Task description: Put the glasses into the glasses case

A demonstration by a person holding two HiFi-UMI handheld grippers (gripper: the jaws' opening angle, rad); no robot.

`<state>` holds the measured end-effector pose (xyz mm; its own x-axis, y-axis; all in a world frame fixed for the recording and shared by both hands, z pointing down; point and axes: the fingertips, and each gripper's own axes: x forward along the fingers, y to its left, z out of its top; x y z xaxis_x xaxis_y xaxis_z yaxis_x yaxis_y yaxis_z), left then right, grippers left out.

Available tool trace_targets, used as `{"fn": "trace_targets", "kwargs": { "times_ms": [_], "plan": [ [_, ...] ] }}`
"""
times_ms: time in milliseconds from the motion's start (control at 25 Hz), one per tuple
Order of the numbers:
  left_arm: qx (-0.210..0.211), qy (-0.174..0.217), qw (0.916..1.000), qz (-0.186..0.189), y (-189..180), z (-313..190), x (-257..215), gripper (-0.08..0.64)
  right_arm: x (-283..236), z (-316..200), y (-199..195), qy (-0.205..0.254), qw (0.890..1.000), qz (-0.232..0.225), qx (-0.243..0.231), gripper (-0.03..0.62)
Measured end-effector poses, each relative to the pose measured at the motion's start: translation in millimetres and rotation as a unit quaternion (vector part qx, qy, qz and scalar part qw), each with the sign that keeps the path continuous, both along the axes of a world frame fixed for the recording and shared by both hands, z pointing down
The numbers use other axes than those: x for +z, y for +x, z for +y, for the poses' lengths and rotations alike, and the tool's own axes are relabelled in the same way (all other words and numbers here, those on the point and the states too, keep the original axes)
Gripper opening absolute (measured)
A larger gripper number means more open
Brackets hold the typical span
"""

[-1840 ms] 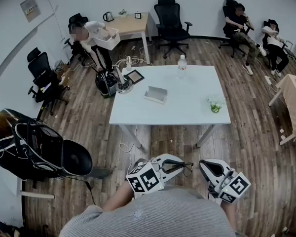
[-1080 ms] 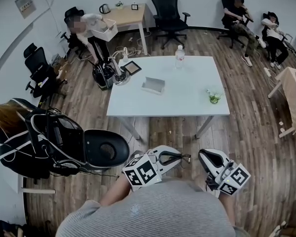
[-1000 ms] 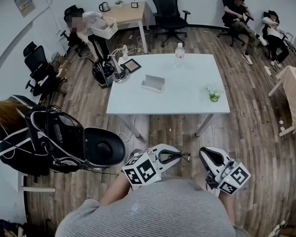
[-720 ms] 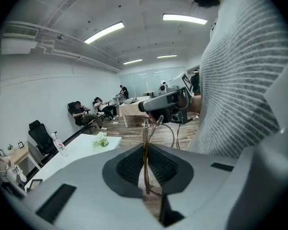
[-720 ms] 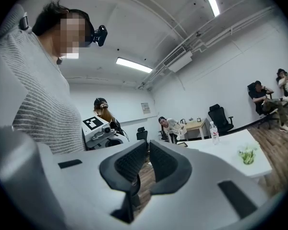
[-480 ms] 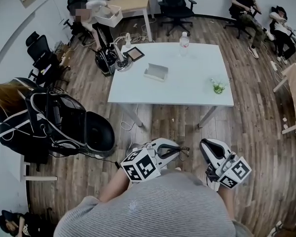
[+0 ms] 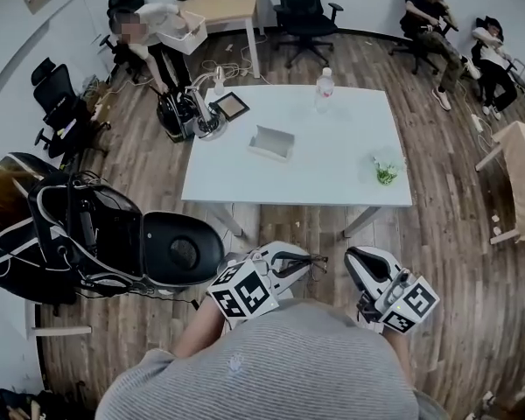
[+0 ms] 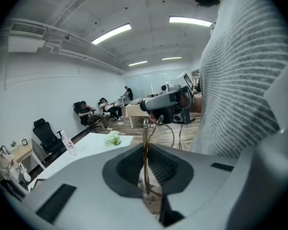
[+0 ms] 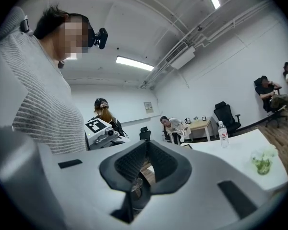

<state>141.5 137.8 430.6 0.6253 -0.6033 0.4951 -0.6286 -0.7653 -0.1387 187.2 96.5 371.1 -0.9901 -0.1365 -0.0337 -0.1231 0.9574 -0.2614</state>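
Observation:
Thin wire-framed glasses (image 7: 313, 265) stick out of my left gripper (image 7: 302, 261), which is shut on them low in the head view, close to the person's grey sweater. In the left gripper view the frame (image 8: 146, 131) stands upright, pinched between the dark pads of the left gripper (image 8: 145, 147). My right gripper (image 7: 354, 259) is held beside it, apart from the glasses, and its pads meet with nothing between them in the right gripper view (image 9: 146, 146). The light glasses case (image 7: 273, 143) lies open on the white table (image 7: 332, 186), well ahead of both grippers.
A water bottle (image 7: 324, 88) and a small green plant (image 7: 386, 173) stand on the table. A black round seat (image 7: 179, 252) and a person with a black backpack (image 7: 61, 234) are to the left. Office chairs, seated people and a wooden desk (image 7: 223, 3) line the back.
Both grippers have shifted a little together with the person, the glasses staying in the left one. The table looks slightly nearer. The backpack and black seat at left have moved.

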Motion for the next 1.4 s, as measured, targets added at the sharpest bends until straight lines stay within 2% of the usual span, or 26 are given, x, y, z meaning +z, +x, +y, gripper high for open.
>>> {"fn": "trace_targets", "kwargs": {
  "times_ms": [200,360,560,1000,1240,1400],
  "plan": [
    [-0.001,0.004,1.0000,0.004,-36.7,-47.7,-9.1,0.035,-12.8,-47.0,-38.3,-0.001,1.000,0.006,0.011,0.017],
    [-0.014,0.004,0.9999,0.006,-69.9,-83.3,-11.8,0.035,-12.9,-78.4,-71.0,-0.023,1.000,0.011,0.001,0.017],
    [-0.028,0.001,0.9996,0.007,-113.1,-116.0,-7.8,0.035,-11.6,-109.1,-113.0,-0.028,0.999,0.024,-0.008,0.017],
    [-0.052,0.018,0.9985,0.007,-187.3,-142.2,-17.7,0.035,-29.0,-131.4,-188.8,-0.004,0.999,0.033,-0.038,0.017],
    [-0.053,0.029,0.9981,0.005,-221.5,-147.4,-23.0,0.035,-41.4,-145.6,-215.0,0.011,0.999,0.023,-0.019,0.017],
    [-0.047,0.026,0.9986,0.000,-238.4,-157.1,-12.7,0.034,-29.9,-161.0,-224.4,0.011,0.999,0.030,-0.005,0.017]
  ]
}}
